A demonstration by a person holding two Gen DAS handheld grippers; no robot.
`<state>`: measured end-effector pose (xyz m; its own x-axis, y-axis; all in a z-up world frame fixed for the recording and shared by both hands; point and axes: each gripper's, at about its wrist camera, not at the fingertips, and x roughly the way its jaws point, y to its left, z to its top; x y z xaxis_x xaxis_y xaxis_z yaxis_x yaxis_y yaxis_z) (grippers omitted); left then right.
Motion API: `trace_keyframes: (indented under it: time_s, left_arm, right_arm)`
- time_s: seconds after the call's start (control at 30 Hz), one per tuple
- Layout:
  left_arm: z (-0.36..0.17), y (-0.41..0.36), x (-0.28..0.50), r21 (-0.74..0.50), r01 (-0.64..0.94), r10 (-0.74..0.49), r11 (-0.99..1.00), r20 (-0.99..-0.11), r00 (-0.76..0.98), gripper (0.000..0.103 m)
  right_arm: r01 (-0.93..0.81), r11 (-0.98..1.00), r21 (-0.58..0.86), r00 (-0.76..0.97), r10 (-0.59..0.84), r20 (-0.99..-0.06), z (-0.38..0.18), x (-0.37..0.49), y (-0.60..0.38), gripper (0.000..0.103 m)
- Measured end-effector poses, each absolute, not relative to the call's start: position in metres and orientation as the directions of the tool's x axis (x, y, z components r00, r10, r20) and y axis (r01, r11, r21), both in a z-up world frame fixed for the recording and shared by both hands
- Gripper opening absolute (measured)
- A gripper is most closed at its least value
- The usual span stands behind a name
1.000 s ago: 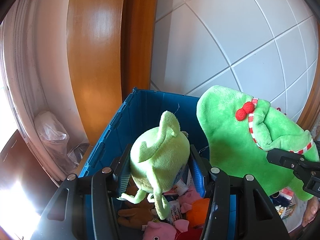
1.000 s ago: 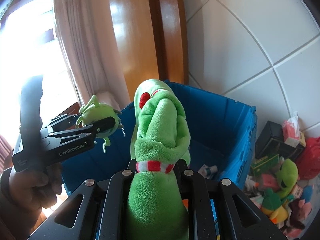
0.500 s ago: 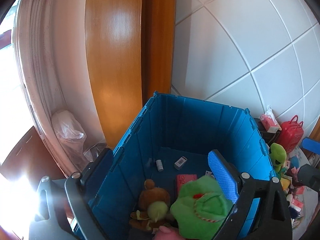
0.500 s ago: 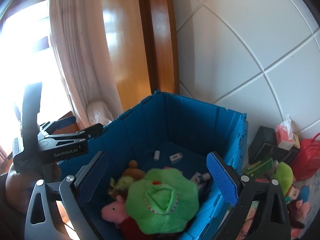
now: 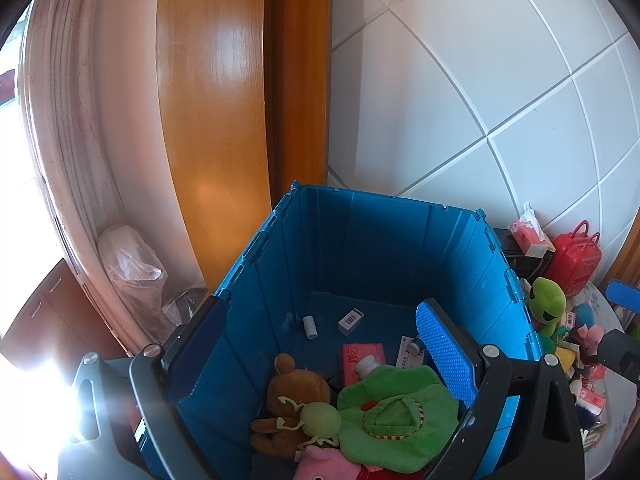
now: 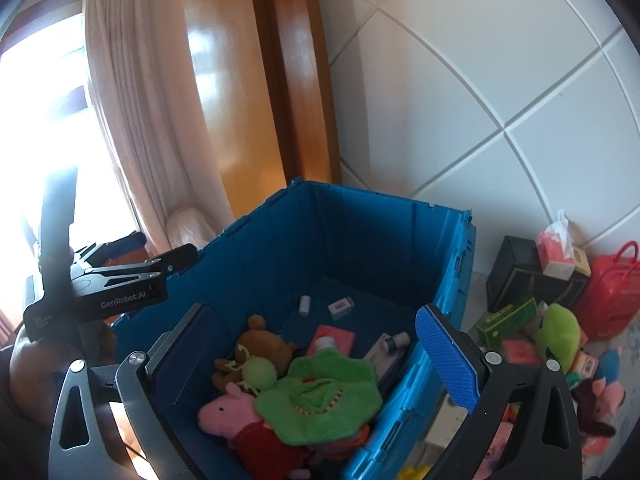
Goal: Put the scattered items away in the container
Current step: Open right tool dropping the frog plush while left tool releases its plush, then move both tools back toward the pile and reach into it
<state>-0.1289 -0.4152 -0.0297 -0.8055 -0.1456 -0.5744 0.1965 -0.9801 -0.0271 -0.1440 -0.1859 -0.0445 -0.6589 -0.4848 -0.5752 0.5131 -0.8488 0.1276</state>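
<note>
The blue crate (image 5: 384, 200) (image 6: 380, 200) stands open against the white tiled wall. Inside lie a large green plush with red-white trim (image 5: 396, 416) (image 6: 320, 396), a small light-green plush (image 5: 320, 420) (image 6: 260, 372), a brown bear (image 5: 296, 388) and a pink pig (image 6: 228, 408). My left gripper (image 5: 320, 344) hovers open above the crate's near end, nothing between its fingers. My right gripper (image 6: 312, 348) is open over the same end, also holding nothing. The left gripper (image 6: 120, 284) also shows at the crate's left rim.
Small boxes and a bottle (image 5: 310, 326) lie on the crate floor. Right of the crate, scattered items cover the floor: a green frog plush (image 6: 560, 332), a red case (image 6: 612, 292), a black box (image 6: 516, 276), a tissue pack (image 5: 528, 232). A curtain and wooden door frame stand left.
Both grippers opened. The small light-green plush left the left gripper and the large green plush left the right one; both now lie in the crate.
</note>
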Motion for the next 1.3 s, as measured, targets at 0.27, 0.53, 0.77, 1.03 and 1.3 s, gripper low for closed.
trace_keyframes:
  time_s: [0.27,0.53,0.77,1.03,1.3]
  left_arm:
    - [-0.020,-0.378,-0.115,0.014,0.175,-0.151,-0.985,-0.575,-0.804,0.097]
    - [-0.018,-0.317,-0.095,0.022,0.123,-0.112,-0.992,-0.587,-0.802,0.097]
    - [-0.014,-0.252,-0.088,0.036,0.051,-0.062,-0.998,-0.598,-0.799,0.097]
    - [-0.018,-0.178,-0.083,0.041,-0.050,0.014,-0.998,-0.618,-0.786,0.097]
    - [-0.039,-0.102,-0.083,0.041,-0.170,0.104,-0.985,-0.647,-0.755,0.097]
  right_arm:
    - [0.504,-0.847,0.171,-0.663,-0.506,-0.552,-0.045,-0.127,-0.150,0.103]
    - [0.484,-0.857,0.177,-0.676,-0.494,-0.546,-0.045,-0.102,-0.100,0.102]
    - [0.433,-0.879,0.201,-0.690,-0.467,-0.554,-0.050,-0.084,-0.037,0.103]
    - [0.354,-0.910,0.216,-0.710,-0.412,-0.570,-0.062,-0.069,0.032,0.102]
    - [0.276,-0.939,0.205,-0.723,-0.343,-0.599,-0.081,-0.053,0.096,0.102]
